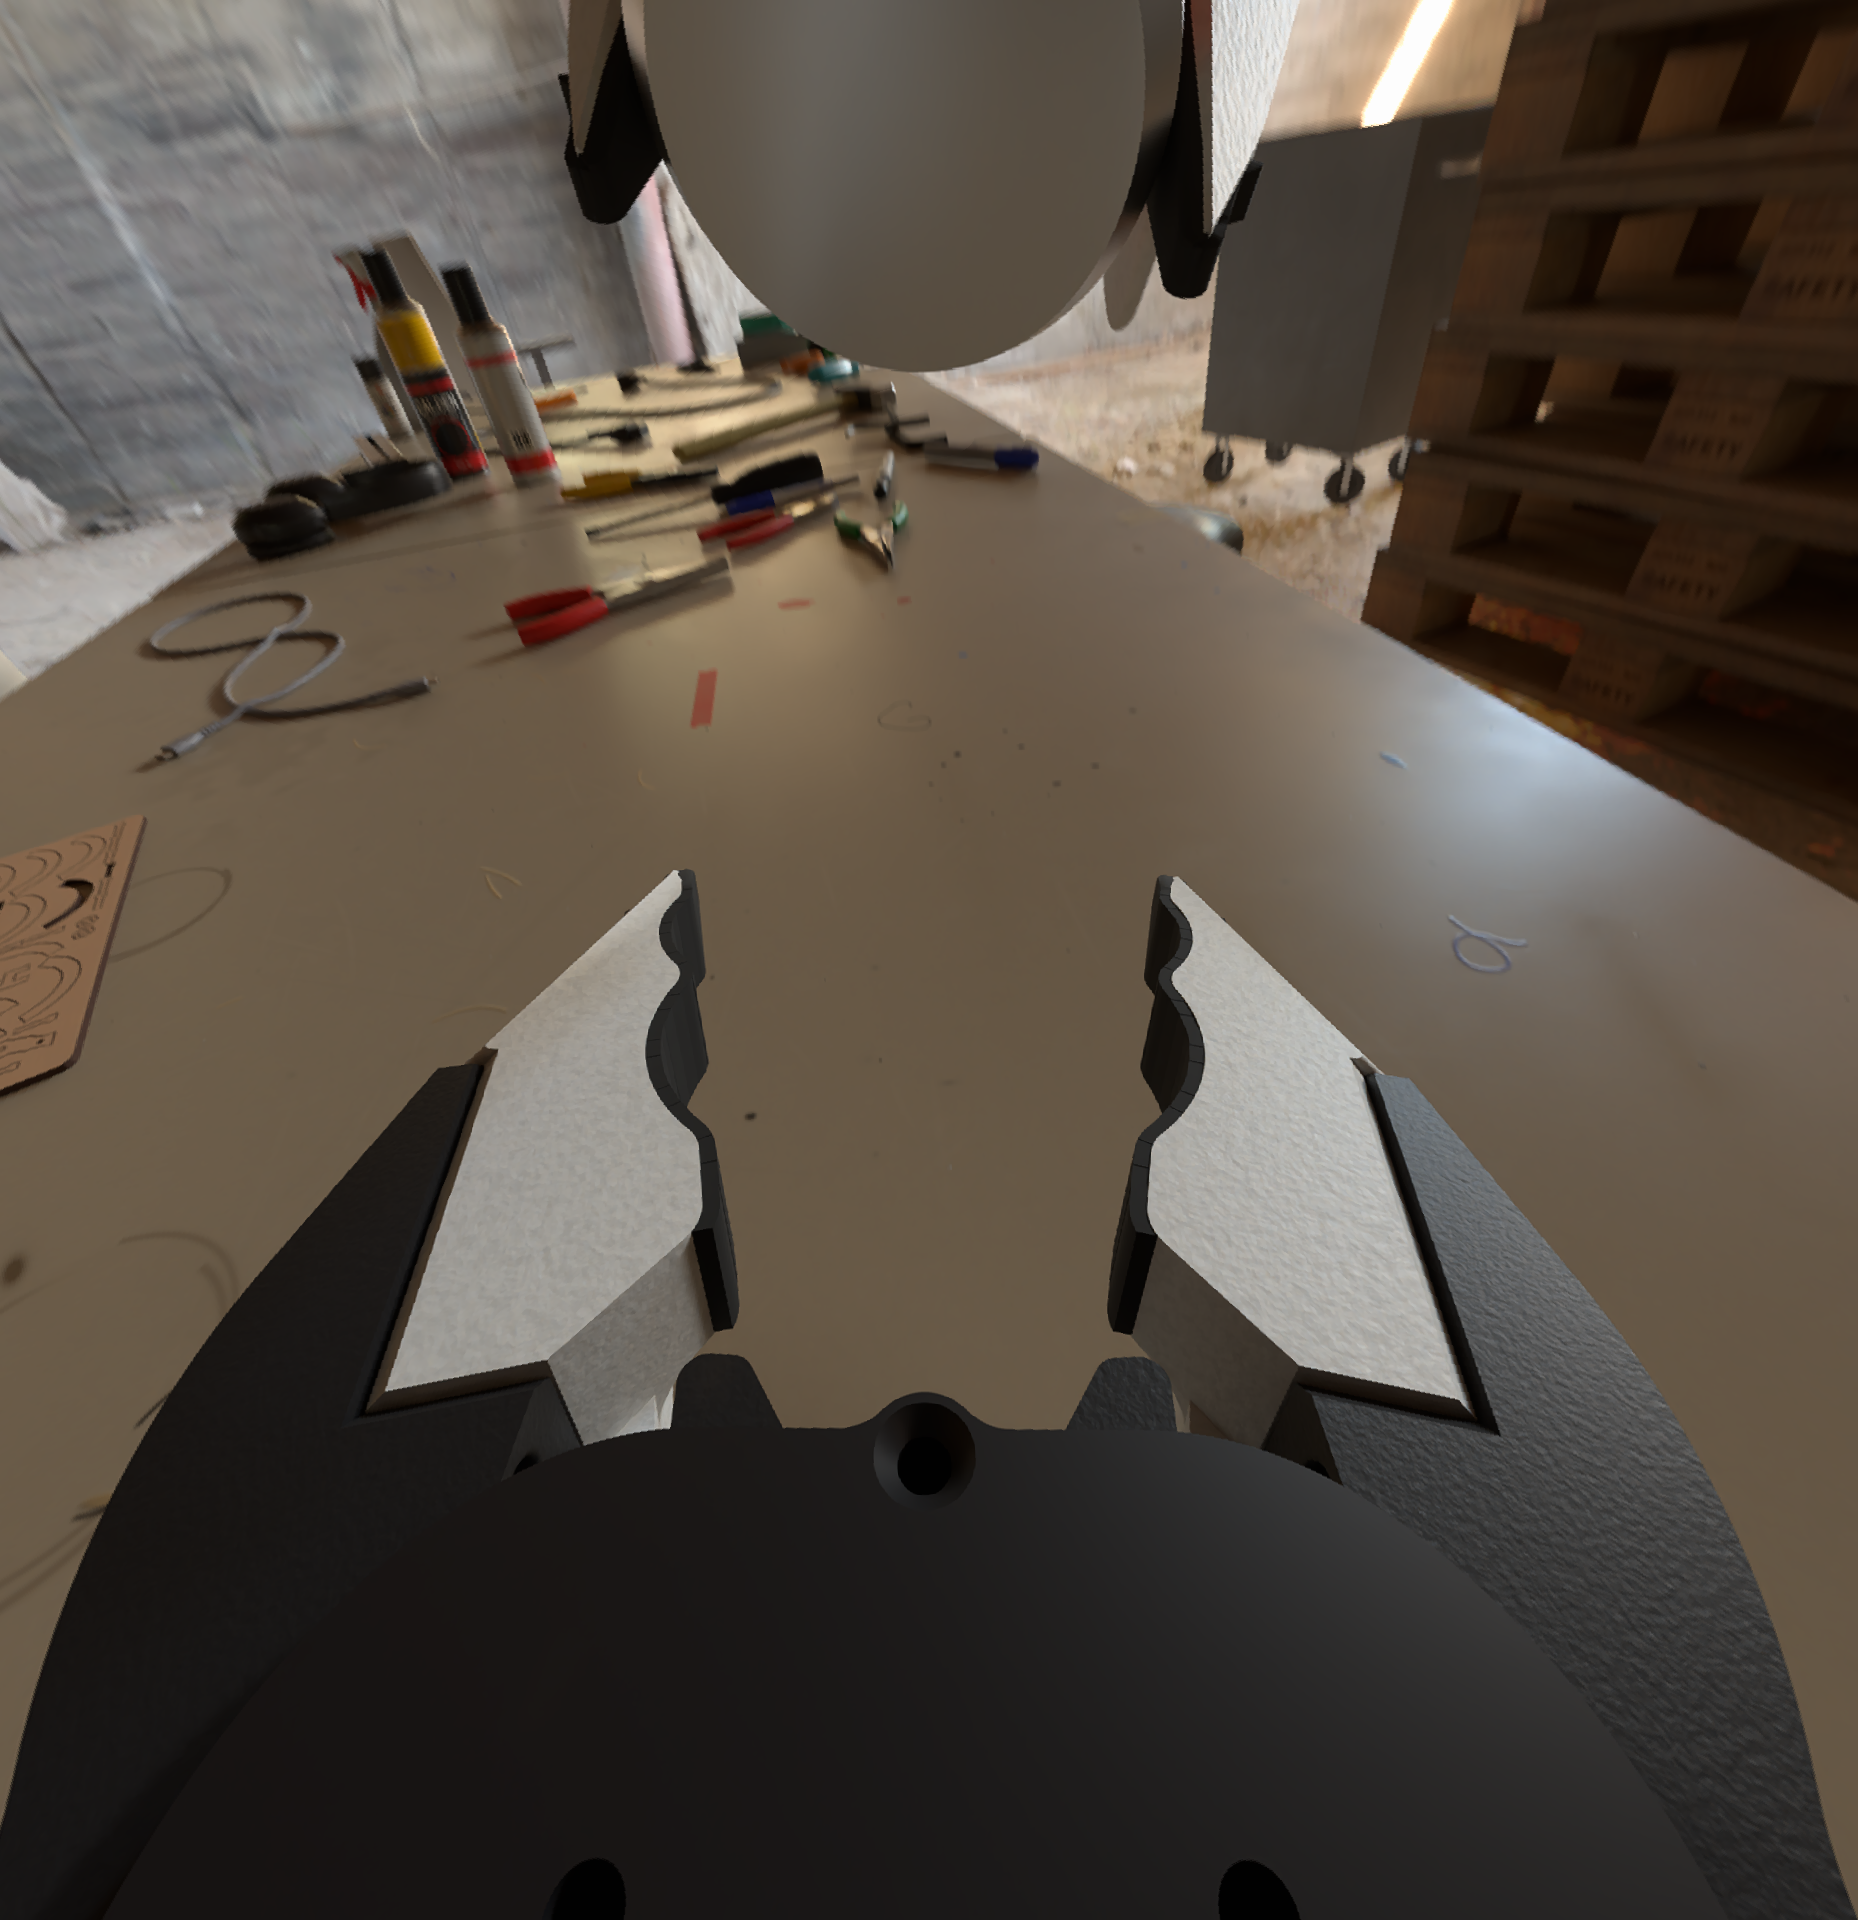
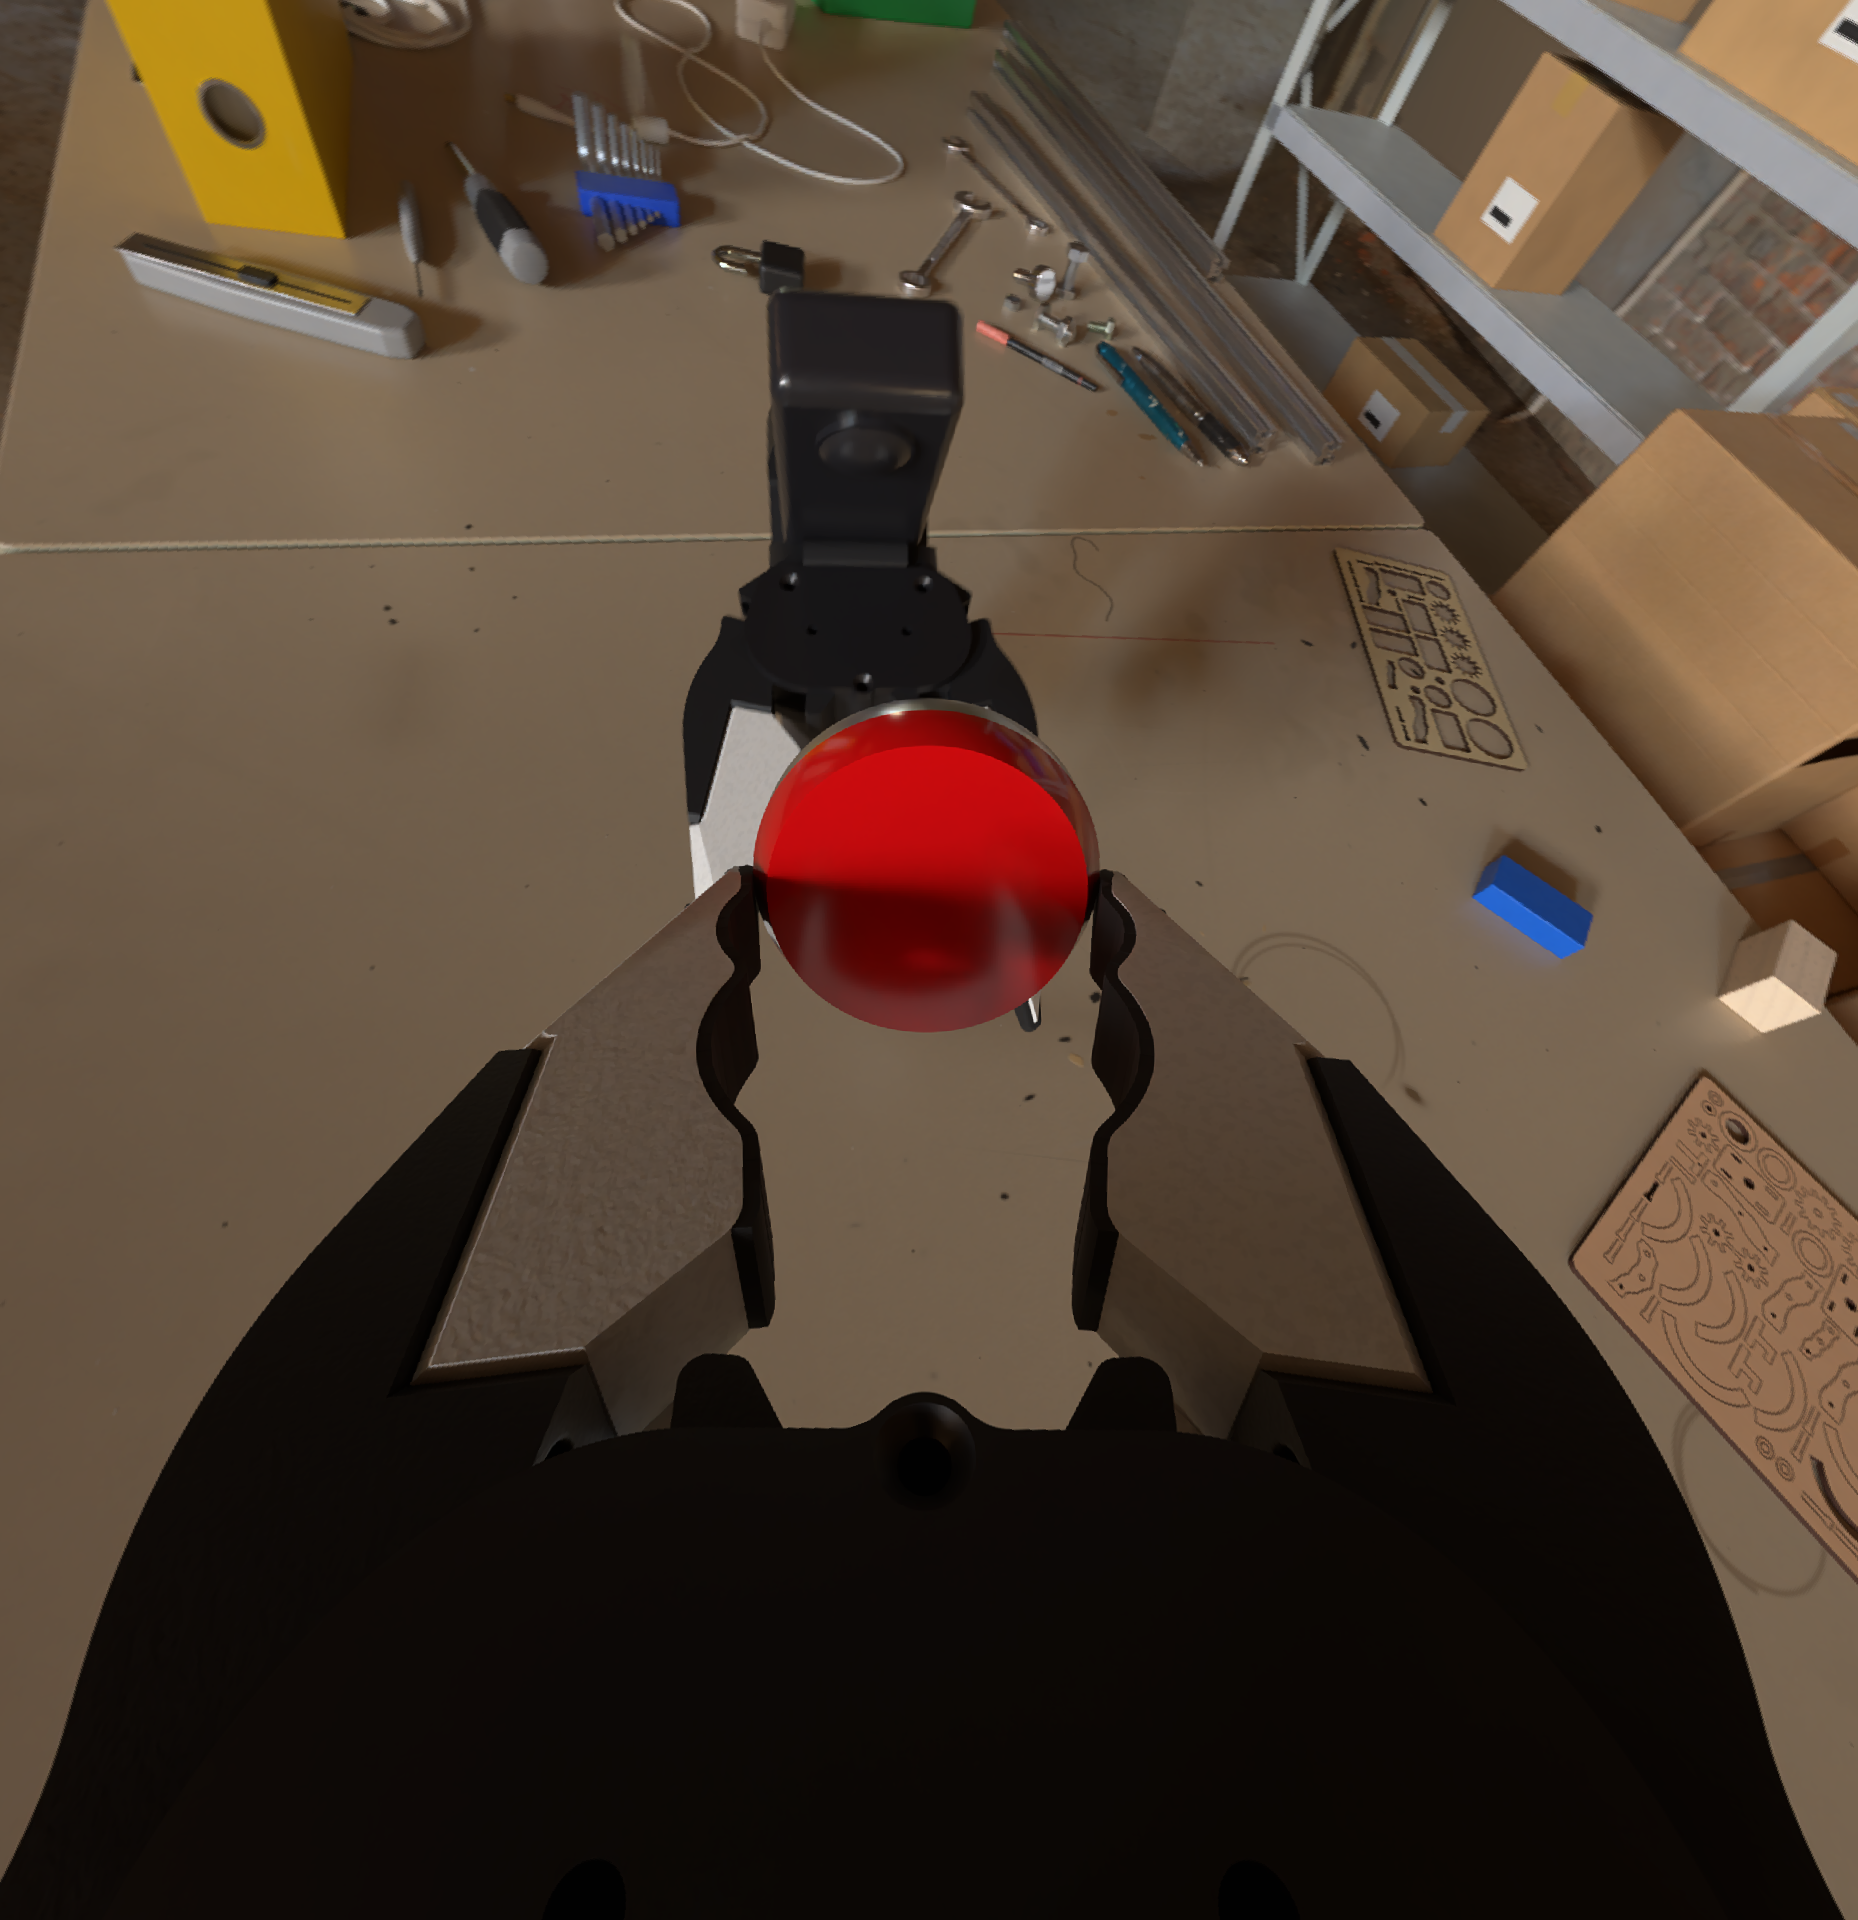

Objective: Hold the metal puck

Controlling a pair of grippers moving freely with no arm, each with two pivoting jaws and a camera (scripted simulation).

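Gripping a round flat metal puck (image 2: 923,873) with a glossy red face by its rim between the tips of the right gripper (image 2: 923,899), lifted clear above the beige worktable (image 2: 385,883); showing its plain grey underside (image 1: 894,177) in the left wrist view, high at the far end, pinched on both sides by the right gripper's fingers (image 1: 1211,114)

Hanging low over the table with nothing between its fingers, the left gripper (image 1: 923,935) spread wide, lying just beyond and below the puck (image 2: 852,623)

Resting to the right on the table, a small blue block (image 2: 1533,906) and a pale wooden cube (image 2: 1777,989), well apart from the puck; lying farther off to the left, red-handled pliers (image 1: 592,608) and a coiled grey cable (image 1: 260,665)
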